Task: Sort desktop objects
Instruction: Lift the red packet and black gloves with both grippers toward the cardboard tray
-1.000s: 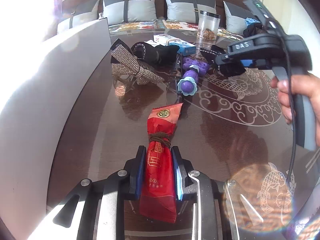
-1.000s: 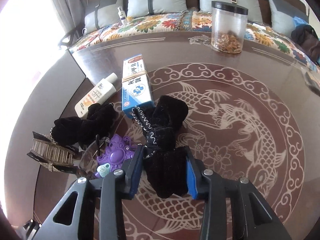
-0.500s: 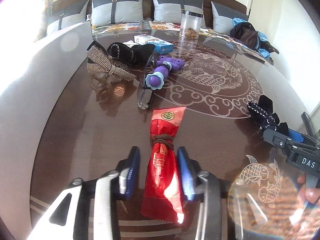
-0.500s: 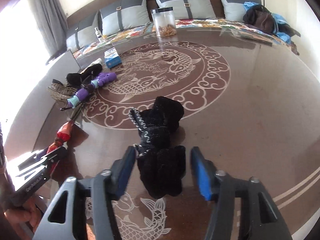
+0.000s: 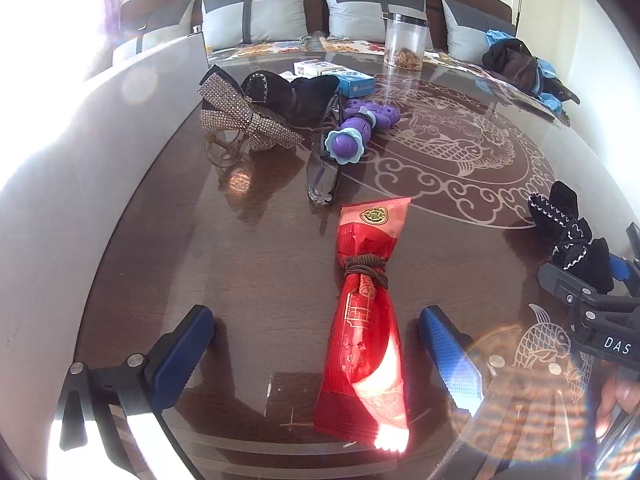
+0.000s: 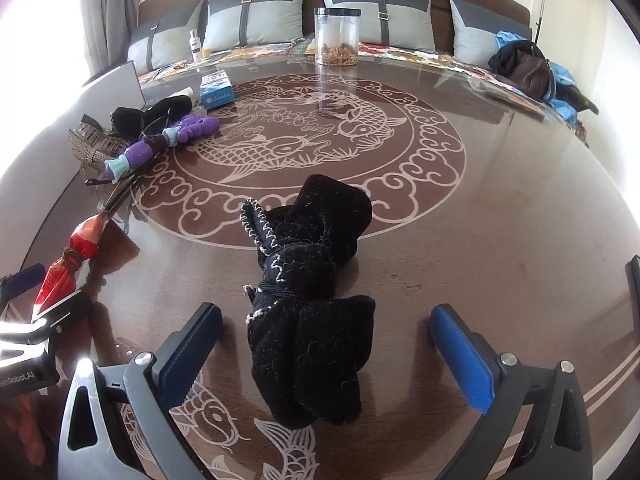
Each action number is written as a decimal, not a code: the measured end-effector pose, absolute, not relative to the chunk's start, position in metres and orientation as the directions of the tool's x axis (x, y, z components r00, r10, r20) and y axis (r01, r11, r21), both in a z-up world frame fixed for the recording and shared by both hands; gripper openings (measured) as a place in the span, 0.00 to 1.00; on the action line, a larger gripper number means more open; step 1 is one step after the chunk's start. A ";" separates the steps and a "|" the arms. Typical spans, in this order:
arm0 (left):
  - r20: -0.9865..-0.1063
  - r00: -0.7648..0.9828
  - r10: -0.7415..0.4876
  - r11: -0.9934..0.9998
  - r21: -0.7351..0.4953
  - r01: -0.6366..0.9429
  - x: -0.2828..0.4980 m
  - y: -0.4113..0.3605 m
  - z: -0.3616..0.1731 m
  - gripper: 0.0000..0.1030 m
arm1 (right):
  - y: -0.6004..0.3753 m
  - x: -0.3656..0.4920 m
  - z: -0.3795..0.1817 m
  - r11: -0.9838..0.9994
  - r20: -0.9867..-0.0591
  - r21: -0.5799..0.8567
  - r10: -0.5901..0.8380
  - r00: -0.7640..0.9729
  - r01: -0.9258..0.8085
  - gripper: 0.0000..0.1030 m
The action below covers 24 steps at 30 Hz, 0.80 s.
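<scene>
A red snack packet (image 5: 370,320) tied with brown cord lies on the dark table between the wide-open fingers of my left gripper (image 5: 316,344); it also shows in the right wrist view (image 6: 70,260). A black velvet bow (image 6: 308,304) with white stitching lies between the wide-open fingers of my right gripper (image 6: 328,356); it also shows at the right of the left wrist view (image 5: 568,236). Neither gripper touches its object.
At the table's far left lie a rhinestone bow (image 5: 244,116), a black hair piece (image 5: 288,92), glasses (image 5: 324,172), a purple toy (image 5: 360,128) and a blue box (image 5: 354,82). A clear jar (image 6: 337,36) stands at the back. A sofa with cushions lies beyond.
Both grippers carried their objects toward the table's near edge, set them down and opened wide. The packet and the black bow now lie free on the table.
</scene>
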State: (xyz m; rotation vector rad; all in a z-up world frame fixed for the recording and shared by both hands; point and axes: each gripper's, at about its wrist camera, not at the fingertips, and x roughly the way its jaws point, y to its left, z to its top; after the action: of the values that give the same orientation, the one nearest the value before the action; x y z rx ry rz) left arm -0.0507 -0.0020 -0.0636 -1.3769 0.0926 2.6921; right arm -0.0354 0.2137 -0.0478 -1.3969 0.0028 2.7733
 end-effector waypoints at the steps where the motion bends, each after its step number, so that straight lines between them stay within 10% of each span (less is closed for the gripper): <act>1: -0.811 -0.581 0.075 -0.991 0.002 -0.130 -0.051 -0.001 -0.064 1.00 | 0.213 -0.035 -0.048 -0.999 -0.803 -0.015 0.032 -0.595 -0.034 1.00; 24: -0.819 -0.568 0.079 -0.990 0.000 -0.138 -0.053 -0.001 -0.063 1.00 | 0.213 -0.035 -0.049 -0.999 -0.803 -0.015 0.032 -0.595 -0.033 1.00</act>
State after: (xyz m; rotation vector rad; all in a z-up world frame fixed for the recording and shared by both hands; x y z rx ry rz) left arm -0.0535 -0.0008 -0.0626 -1.3941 0.0970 2.6764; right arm -0.0354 0.2127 -0.0487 -1.3961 0.0028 2.7739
